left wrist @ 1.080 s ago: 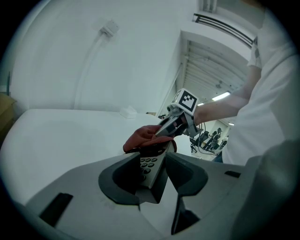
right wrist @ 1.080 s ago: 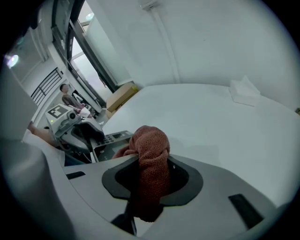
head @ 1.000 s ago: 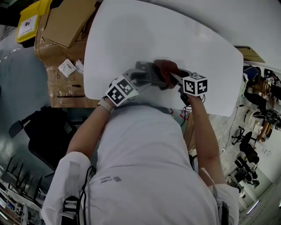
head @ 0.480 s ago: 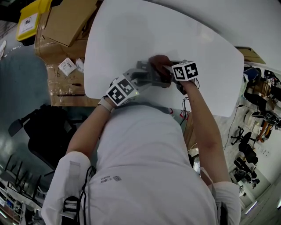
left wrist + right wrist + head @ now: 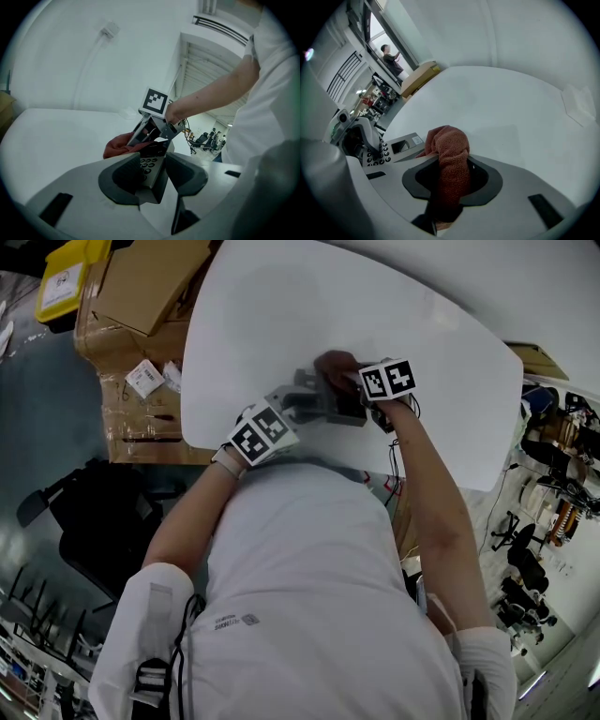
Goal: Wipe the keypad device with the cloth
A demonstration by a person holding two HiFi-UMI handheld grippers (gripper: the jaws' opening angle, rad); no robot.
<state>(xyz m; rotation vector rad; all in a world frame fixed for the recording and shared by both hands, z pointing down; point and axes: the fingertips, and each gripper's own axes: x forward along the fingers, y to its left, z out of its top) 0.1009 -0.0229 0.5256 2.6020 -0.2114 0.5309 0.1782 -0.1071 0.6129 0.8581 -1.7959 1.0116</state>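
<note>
Head view: steeply down onto table (image 5: 281,324). Gripper views: low, close, from opposite sides; all share keypad device (image 5: 149,168).

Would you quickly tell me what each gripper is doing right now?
Left gripper: closed on the keypad device.
Right gripper: closed on the cloth.

the rust-red cloth (image 5: 449,157) looks like rough, knitted textile, the keypad device (image 5: 401,145) is of smooth grey plastic, and the white table (image 5: 497,103) is smooth and matt.

Right claw (image 5: 452,185) clamps red cloth (image 5: 449,147) beside keypad device (image 5: 391,149) on white table (image 5: 511,108)
</note>
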